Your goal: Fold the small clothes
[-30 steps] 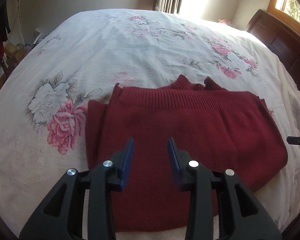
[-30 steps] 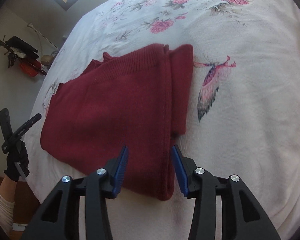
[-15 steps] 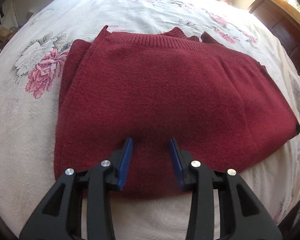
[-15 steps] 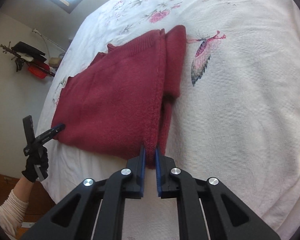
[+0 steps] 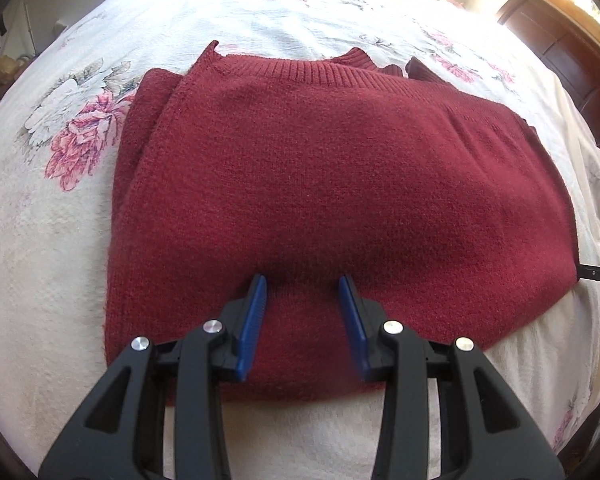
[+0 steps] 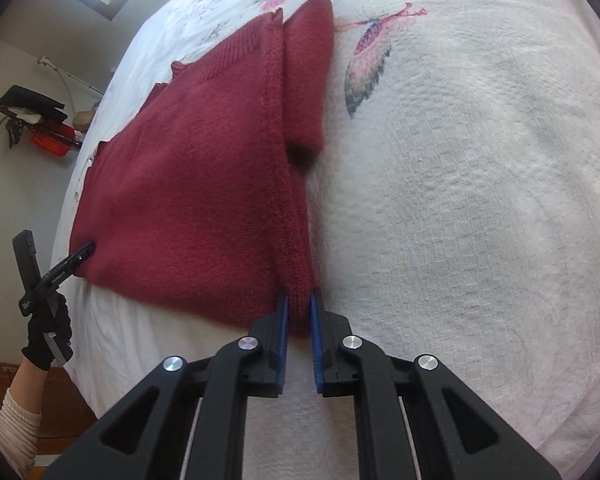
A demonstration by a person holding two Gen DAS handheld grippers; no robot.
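1. The folded dark red knitted sweater (image 5: 340, 200) lies flat on the white quilted bedspread with pink flowers (image 6: 480, 200). Its long axis runs from one gripper to the other.
2. The right gripper (image 6: 299, 312) is nearly closed and pinches the near corner of the sweater.
3. The left gripper (image 5: 303, 300) is wide open; its tips press on the near edge and grasp nothing.
4. The dark wooden headboard (image 5: 560, 52) stands behind the bed.
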